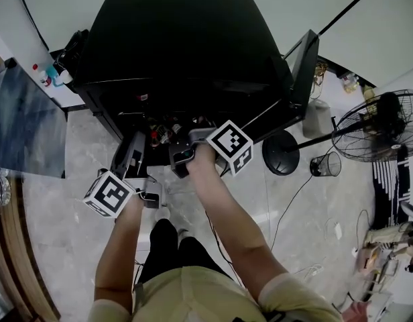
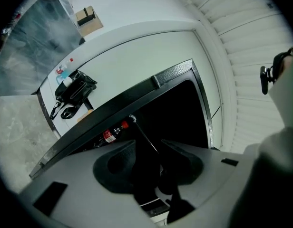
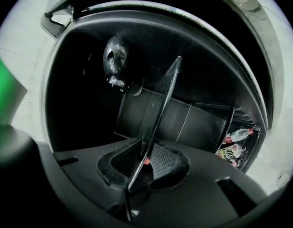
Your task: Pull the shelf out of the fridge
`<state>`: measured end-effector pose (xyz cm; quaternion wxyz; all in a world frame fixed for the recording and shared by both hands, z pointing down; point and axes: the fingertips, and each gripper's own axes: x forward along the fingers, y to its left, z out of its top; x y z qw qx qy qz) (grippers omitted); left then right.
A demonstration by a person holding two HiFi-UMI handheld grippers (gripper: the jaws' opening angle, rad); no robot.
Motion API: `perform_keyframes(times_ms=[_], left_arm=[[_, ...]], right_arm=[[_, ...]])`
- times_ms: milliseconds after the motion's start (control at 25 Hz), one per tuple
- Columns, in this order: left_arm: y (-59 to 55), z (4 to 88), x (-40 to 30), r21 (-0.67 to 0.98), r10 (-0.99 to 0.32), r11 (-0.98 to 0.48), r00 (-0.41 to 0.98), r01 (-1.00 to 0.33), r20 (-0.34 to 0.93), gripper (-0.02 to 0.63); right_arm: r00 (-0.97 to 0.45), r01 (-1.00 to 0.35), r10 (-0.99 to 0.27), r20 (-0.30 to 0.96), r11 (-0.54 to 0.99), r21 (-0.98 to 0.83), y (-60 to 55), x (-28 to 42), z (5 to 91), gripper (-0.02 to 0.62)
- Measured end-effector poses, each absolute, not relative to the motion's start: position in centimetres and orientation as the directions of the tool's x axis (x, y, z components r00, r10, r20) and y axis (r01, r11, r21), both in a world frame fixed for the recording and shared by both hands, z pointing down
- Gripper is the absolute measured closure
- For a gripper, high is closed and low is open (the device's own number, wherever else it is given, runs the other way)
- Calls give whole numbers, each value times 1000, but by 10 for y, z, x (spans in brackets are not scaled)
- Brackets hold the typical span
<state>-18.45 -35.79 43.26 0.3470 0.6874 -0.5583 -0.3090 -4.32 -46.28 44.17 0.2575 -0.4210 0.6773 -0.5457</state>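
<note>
The black fridge stands with its door swung open to the right. In the right gripper view a clear glass shelf runs edge-on out of the dark fridge interior and passes between the pads. My right gripper is shut on its near edge, at the fridge mouth. To its left, low at the fridge front, my left gripper is open. Only a thin dark rod shows between its jaws, which do not touch it.
Red-capped bottles lie in the lower fridge. A floor fan and a wire bin stand at the right. A black bag sits left of the fridge, near a glass table.
</note>
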Motion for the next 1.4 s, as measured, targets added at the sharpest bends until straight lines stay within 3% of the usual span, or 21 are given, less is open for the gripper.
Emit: perform_keyframes(times_ms=[680, 1320, 1400], left_arm=[[-380, 423, -184, 896, -984, -161, 138, -414, -113, 449], [-393, 432, -185, 905, -985, -144, 144, -401, -93, 453], [-392, 430, -184, 889, -984, -154, 144, -432, -101, 488]], right_arm=[[-563, -272, -822, 84, 88, -958, -438, -38, 442, 538], [-594, -270, -801, 80, 105, -957, -408, -31, 441, 538], [-597, -276, -799, 78, 113, -954, -405, -30, 441, 537]])
